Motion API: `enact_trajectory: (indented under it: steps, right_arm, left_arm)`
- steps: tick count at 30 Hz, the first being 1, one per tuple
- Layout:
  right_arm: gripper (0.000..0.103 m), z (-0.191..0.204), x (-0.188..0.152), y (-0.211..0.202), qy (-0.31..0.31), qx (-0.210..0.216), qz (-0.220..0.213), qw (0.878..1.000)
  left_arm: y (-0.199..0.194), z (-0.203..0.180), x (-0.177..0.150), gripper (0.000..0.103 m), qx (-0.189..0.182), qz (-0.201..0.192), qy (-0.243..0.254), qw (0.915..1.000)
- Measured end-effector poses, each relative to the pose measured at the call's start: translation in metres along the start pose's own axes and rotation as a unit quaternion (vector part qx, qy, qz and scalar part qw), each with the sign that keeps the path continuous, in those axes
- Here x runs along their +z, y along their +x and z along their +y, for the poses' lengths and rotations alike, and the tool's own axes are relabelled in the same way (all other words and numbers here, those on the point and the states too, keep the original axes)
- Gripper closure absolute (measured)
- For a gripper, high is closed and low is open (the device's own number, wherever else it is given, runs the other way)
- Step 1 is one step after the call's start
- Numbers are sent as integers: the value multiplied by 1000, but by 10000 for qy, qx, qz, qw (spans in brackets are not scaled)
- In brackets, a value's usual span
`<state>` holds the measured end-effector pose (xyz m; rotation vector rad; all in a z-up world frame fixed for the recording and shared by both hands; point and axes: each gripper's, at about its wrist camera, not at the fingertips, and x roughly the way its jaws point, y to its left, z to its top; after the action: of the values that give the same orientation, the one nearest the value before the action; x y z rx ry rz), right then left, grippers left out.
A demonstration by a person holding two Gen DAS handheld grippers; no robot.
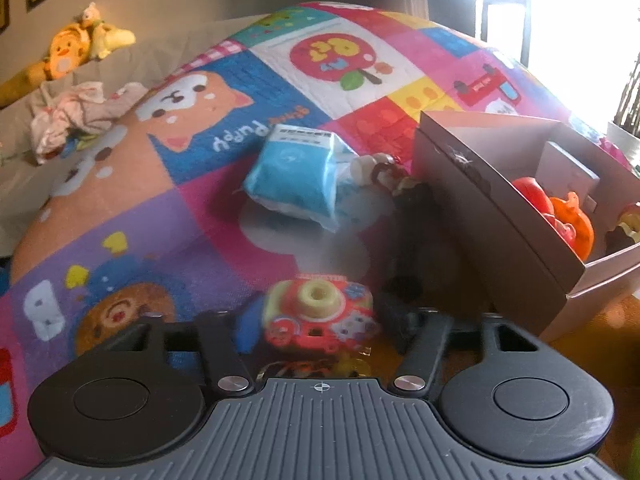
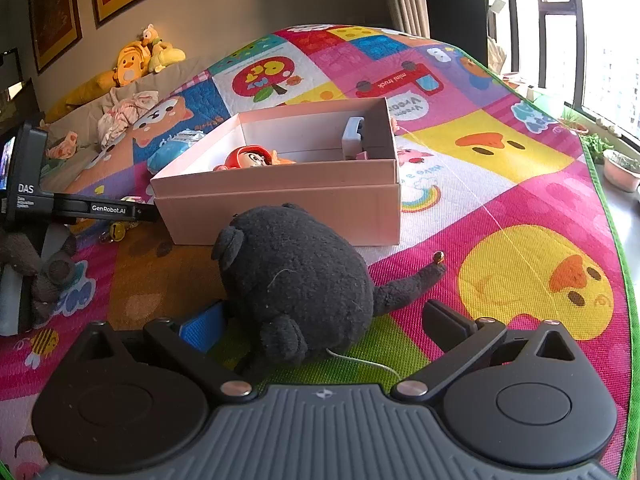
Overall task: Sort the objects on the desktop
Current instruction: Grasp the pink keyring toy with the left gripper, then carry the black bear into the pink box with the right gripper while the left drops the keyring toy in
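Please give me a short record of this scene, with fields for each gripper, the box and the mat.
left gripper: jaws closed on toy camera
right gripper: jaws open, black plush between them
box: open, holds red figure and orange toy
mat: blue packet lies near box

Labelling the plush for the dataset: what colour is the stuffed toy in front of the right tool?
Dark charcoal, near black, all over: the plush toy. Best seen in the right wrist view.
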<state>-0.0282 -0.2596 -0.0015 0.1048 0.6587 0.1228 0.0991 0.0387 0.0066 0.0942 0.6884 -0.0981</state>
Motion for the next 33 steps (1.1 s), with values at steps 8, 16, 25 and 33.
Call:
enact_trajectory:
  steps: [8,16,25,33]
  right_arm:
    - [0,6,1,-5,-212,-186,-187,9994]
    - [6,32,16,4,-1270,-454,-246,9906]
    - [37,40,64,-62,-1672,34,-518,9846]
    - [36,2,145,-146,-1016,185,-1972,9749]
  left_arm:
    - [-71,-1,-36,39,-358,-130,-191,9991]
    - [-127,-18,-81,39,-971,27,-300,9948]
    - [-167,-28,-24,39,-1327,-1016,-138,9858]
    - [-124,-87,73,39,-1467,-1532,362,9766]
